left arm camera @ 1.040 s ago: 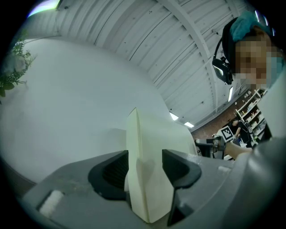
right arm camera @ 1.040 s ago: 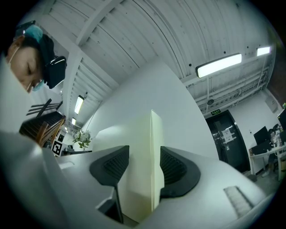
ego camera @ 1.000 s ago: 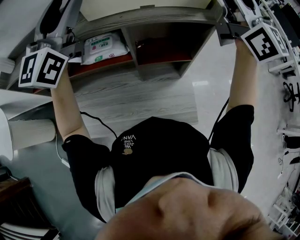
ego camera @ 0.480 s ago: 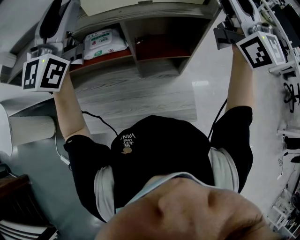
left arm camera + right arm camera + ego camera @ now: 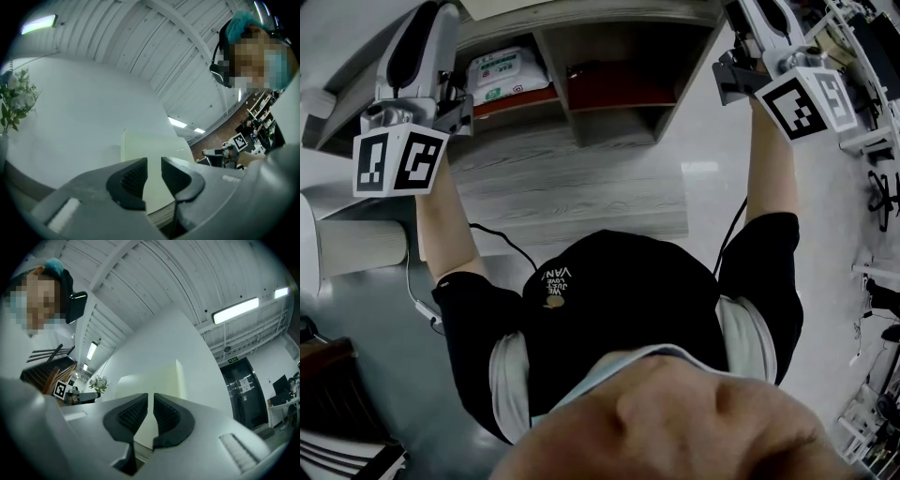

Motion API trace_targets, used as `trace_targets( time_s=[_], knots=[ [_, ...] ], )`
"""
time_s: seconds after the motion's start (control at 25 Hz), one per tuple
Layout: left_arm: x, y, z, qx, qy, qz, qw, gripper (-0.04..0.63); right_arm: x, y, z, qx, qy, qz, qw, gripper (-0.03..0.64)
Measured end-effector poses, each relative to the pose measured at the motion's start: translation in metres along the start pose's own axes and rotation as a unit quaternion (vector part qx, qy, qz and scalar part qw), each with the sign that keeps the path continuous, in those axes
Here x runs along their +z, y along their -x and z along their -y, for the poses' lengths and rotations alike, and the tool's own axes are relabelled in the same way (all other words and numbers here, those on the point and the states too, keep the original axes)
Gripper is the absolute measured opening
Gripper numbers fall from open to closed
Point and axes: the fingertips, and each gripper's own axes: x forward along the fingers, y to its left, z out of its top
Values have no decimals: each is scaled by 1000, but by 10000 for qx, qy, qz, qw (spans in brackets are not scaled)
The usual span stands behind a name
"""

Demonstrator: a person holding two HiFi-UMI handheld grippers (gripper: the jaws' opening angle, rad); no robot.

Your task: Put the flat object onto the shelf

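On my left, the left gripper hangs just off the left end of the shelf. Its jaws have just been closing and now stand a little apart, with nothing between the ribbed pads. Next along, a pack of wipes lies in the shelf's left compartment, on its red-brown floor. Both gripper views show me the flat object, a pale cream panel. It is up on the shelf's top board, against the white wall and clear of both tools. It looks upright to me, though I can't say whether it leans on the wall. On my right, the right gripper sits beside the shelf's right end, near the top edge. Its jaws have also just been closing and are drawn almost together, with only a thin slit left and nothing gripped.
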Motion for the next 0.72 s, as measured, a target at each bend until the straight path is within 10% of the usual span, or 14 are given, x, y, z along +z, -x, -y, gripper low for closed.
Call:
trace_targets(
  time_s=[0.72],
  knots=[
    [-10,25,55,140,117,35,9998,2,-17,39,-16,236,-357,13,9991,-2]
  ],
)
